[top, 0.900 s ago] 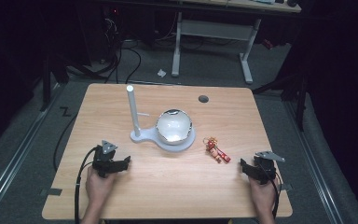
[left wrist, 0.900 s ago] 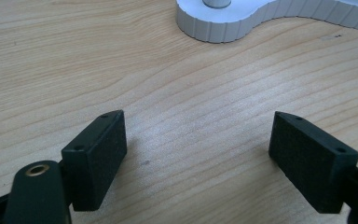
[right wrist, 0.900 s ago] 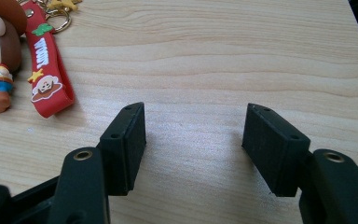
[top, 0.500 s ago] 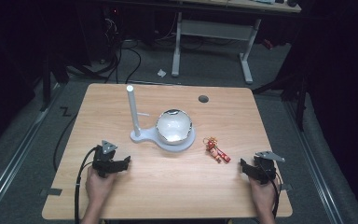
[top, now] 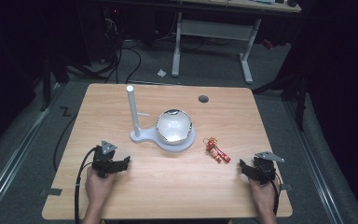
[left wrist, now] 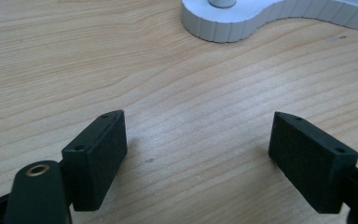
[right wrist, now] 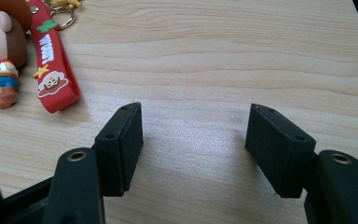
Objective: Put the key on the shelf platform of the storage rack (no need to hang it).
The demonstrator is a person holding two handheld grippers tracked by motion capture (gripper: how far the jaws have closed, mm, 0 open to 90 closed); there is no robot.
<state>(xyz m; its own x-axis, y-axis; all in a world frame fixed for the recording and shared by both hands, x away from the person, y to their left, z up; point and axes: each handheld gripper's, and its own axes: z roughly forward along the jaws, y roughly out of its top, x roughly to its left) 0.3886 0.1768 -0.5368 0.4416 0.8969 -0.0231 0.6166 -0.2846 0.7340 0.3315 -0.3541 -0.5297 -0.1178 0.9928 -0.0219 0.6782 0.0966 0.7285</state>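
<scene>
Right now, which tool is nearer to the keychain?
The right tool: the red keychain lies just to its left; the left tool sits beyond the white stand.

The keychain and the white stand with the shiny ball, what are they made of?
The keychain looks like soft matte rubber: red strap with printed letters, a moulded figure, a gold metal ring. The stand seems matte white plastic, with ribbed sides. The ball looks like glass or polished metal, mirroring light.

Glossy rubber keychain (right wrist: 51, 60), matt wood table (right wrist: 214, 56)
</scene>
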